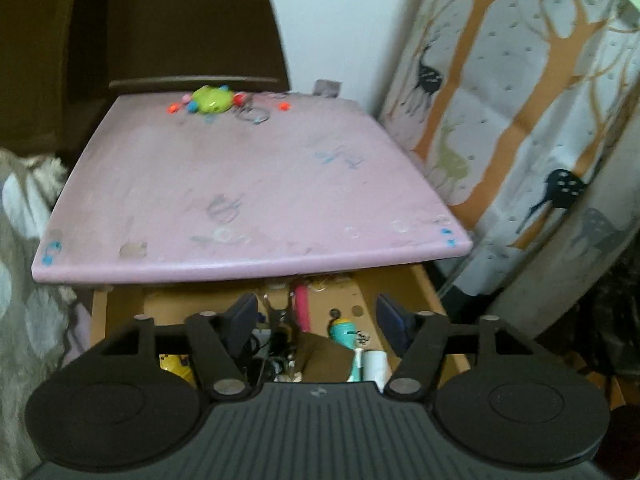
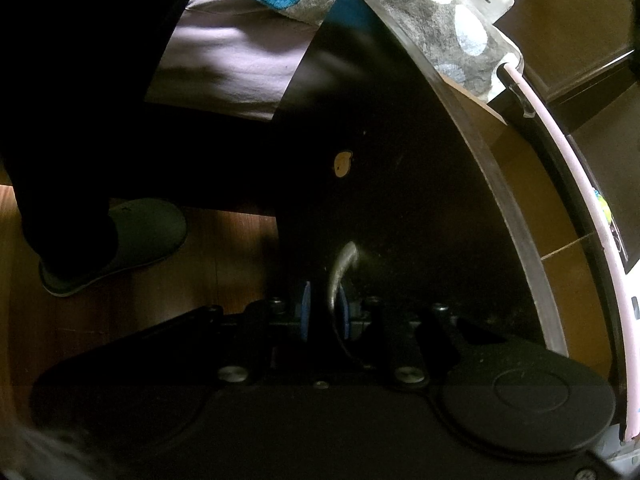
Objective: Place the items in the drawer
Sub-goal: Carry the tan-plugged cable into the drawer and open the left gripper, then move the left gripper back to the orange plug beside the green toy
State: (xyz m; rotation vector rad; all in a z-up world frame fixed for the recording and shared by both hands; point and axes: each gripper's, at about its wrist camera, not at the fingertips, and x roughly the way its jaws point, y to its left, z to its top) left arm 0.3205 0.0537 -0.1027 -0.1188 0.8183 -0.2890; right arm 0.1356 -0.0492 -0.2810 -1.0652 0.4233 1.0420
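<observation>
Nearest in the left wrist view, the left gripper (image 1: 316, 316) hangs with its jaws spread wide and nothing between them. Just below and beyond them lies the open drawer (image 1: 424, 284), its wooden floor already cluttered: a pink stick (image 1: 302, 308) at the far middle, a teal bottle (image 1: 343, 330) to its right, and something yellow (image 1: 176, 362) at the near left. Above the drawer juts the pink tabletop (image 1: 248, 184), scribbled on. At its far edge sit a lime-green toy (image 1: 211, 100) and, just to its right, some clear rings (image 1: 254, 114).

In the right wrist view, the right gripper (image 2: 324, 314) is clamped on the drawer's silver handle (image 2: 342, 270), which stands out from the dark drawer front (image 2: 392, 160). A person's slippered foot (image 2: 120, 240) stands on the floor to the left.

The step in hand looks like fetching another item; next, the left gripper would likely reach to the far edge for the toy.
</observation>
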